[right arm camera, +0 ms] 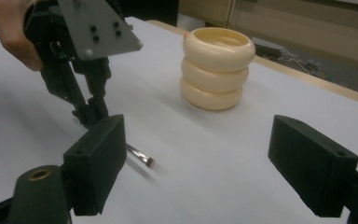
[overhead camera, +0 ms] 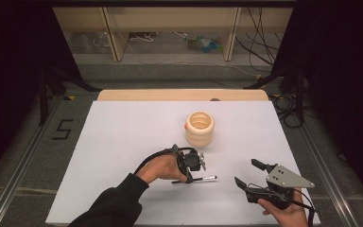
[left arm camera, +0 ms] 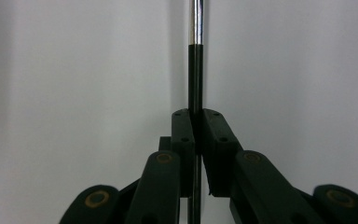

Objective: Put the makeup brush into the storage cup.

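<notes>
- Left gripper (overhead camera: 190, 176) clenched on a thin pen (overhead camera: 203, 178), pads pinching the black shaft (left arm camera: 195, 79) partway along its length
- Pen lying low over the white table (overhead camera: 123, 142), nearer the person than the cream ringed pot (overhead camera: 200, 128), well apart from it
- Long axis running level across the table, silver end (right arm camera: 142, 158) pointing toward the right gripper (overhead camera: 248, 174)
- Right gripper released, jaws wide with nothing between, farther from the pot than the left
- Likely next: lifting the pen, tipping it upright, carrying it up over the pot's open mouth
</notes>
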